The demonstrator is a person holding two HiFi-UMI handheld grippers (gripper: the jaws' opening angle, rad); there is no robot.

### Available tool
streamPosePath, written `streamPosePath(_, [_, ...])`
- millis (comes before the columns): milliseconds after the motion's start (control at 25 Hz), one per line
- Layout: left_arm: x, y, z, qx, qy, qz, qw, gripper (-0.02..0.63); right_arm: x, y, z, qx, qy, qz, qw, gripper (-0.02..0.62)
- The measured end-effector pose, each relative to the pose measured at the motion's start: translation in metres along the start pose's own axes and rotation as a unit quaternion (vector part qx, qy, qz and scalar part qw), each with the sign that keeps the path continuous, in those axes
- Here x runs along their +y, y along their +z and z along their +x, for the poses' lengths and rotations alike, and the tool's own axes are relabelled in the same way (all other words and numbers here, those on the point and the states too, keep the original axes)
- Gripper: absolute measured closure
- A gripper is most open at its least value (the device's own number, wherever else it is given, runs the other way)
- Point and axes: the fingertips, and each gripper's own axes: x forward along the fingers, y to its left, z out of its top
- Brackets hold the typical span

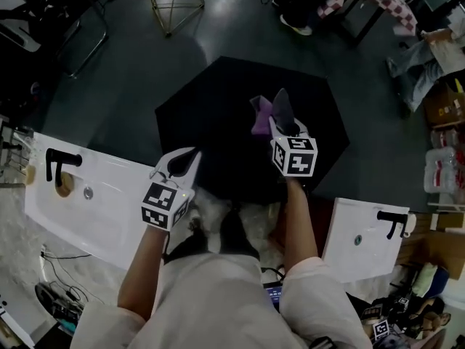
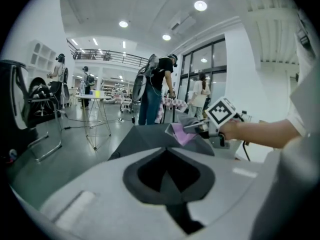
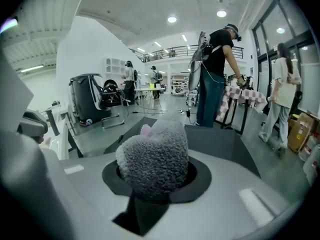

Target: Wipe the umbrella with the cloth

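1. Your right gripper (image 1: 280, 113) is clamping a fluffy grey-and-purple cloth (image 1: 262, 115), with a thick wad bulging out past its jaws.
2. It is hovering over the middle of the open black umbrella (image 1: 218, 100), which is lying canopy-up on the floor just ahead of you. I cannot tell whether the cloth is actually touching the fabric.
3. Your left gripper (image 1: 183, 164) is hanging at the canopy's near left edge, with its jaws together on nothing.
4. You seem to be mid-wipe, so try pressing the wad flat on one panel and stroking from the crown out to the rim. Go lightly, as the canopy will probably slide or tip. Your free left gripper could be steadying the near rim.
5. A white washbasin (image 1: 109, 202) with a black faucet (image 1: 58, 163) is flanking you at near left. A second basin (image 1: 360, 257) is crowding your right elbow.
6. A gold wire-frame stand (image 1: 174, 2) is sitting far left, and people are standing far right. Neither is blocking the canopy.
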Motion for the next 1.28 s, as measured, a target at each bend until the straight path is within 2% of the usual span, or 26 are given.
streamPosePath(280, [0.043,0.021,0.007,-0.010,0.042,-0.022,0.9988,0.601,0.023,0.049,0.065,0.002,0.047,-0.044,0.998,0.471])
streamPosePath(680, [0.080,-0.002,0.019,0.008,0.074,-0.065,0.9951,0.601,0.034,0.077,0.173,0.031,0.067,-0.105,0.992,0.469])
streamPosePath(920, [0.093,-0.021,0.021,0.025,0.083,-0.082,0.9928,0.601,0.039,0.060,0.209,0.062,0.061,-0.113,0.990,0.469])
streamPosePath(1280, [0.091,-0.030,0.026,0.029,0.053,-0.079,0.9950,0.601,0.046,0.029,0.190,0.074,0.051,-0.106,0.990,0.469])
